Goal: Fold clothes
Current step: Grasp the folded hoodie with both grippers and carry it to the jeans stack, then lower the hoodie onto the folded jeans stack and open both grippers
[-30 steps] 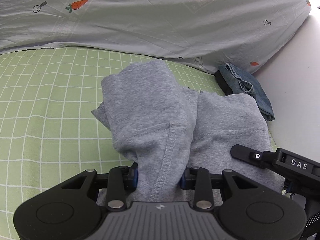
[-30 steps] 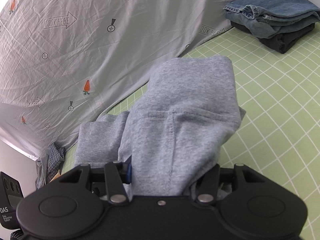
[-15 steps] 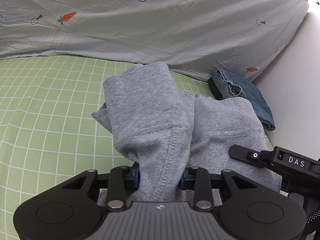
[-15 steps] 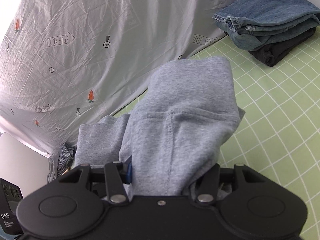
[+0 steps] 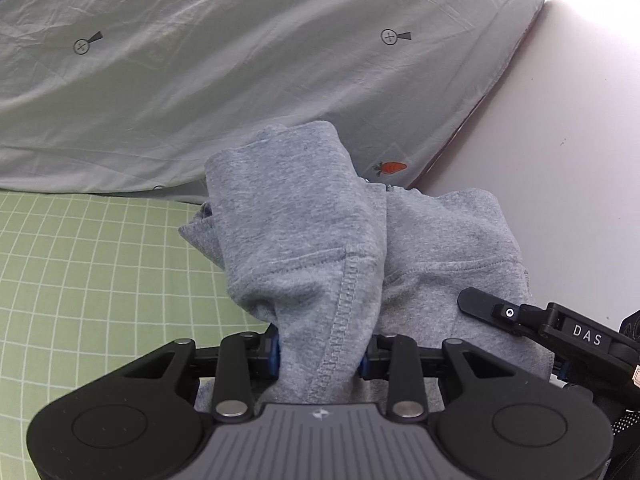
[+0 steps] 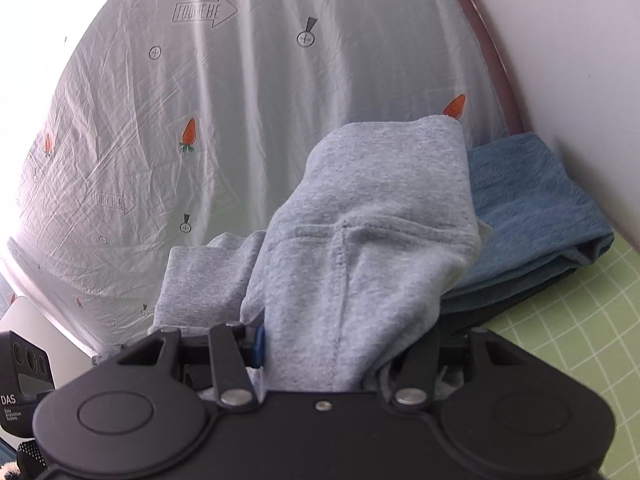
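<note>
Green checked bedsheet (image 5: 88,272); two tools, left tool (image 5: 320,354) and right tool (image 6: 344,346), clamp one grey sweatshirt (image 5: 296,216) (folded).

Soft daylight, left-edge glare, fisheye-bent dark corners

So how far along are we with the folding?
Done: folded blue jeans already stacked on a dark garment. In hand: the folded grey sweatshirt, clamped by the left gripper and right gripper. Left: setting it down, probably on that stack.
</note>
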Demonstrator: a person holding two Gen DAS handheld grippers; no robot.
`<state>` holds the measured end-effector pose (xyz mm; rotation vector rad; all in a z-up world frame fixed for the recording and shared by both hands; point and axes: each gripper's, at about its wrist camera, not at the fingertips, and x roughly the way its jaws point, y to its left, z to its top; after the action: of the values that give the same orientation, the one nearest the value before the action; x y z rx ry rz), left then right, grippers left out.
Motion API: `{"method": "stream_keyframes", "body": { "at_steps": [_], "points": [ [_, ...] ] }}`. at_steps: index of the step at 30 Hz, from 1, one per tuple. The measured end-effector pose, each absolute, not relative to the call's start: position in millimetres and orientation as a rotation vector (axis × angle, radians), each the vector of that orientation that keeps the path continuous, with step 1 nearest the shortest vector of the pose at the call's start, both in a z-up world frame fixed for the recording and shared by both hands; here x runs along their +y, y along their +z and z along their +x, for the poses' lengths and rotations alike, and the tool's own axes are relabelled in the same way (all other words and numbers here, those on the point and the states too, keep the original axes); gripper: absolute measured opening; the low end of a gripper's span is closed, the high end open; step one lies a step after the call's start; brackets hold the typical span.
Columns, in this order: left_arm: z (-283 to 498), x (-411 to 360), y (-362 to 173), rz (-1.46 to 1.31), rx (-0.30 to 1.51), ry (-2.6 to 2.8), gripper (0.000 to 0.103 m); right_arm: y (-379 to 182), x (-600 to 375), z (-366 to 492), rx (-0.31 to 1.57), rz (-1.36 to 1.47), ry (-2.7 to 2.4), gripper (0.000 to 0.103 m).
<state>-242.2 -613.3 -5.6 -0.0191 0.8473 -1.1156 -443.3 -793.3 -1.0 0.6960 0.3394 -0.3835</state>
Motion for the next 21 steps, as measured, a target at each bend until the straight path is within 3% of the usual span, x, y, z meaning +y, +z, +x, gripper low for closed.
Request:
{"method": "stream_keyframes", "body": {
  "at_steps": [7,14,16,18,21],
  "points": [
    [-230.7,-753.5,5.5,0.047,0.759,-1.192,0.035,14.7,-912.4,-422.9,0.318,0.541,-0.444,0.052],
    [-199.3,-849.9,-49.3,0.169,0.812,-1.096,0.037,-56.3,-1012.9,-358.7,0.496,0.549,-0.571,0.058],
    [-185.2,-853.3,-75.9,0.167,0.872,-1.059,0.045,-90.9,-1027.6,-345.6,0.593,0.558,-0.617,0.067],
    [-172.6,-850.7,-95.8,0.139,0.908,-1.046,0.052,-115.0,-1033.8,-347.3,0.565,0.61,-0.628,0.075],
    [-166.3,-842.2,-101.4,0.119,0.898,-1.081,0.063,-117.3,-1030.8,-350.1,0.545,0.609,-0.63,0.079]
  ]
}}
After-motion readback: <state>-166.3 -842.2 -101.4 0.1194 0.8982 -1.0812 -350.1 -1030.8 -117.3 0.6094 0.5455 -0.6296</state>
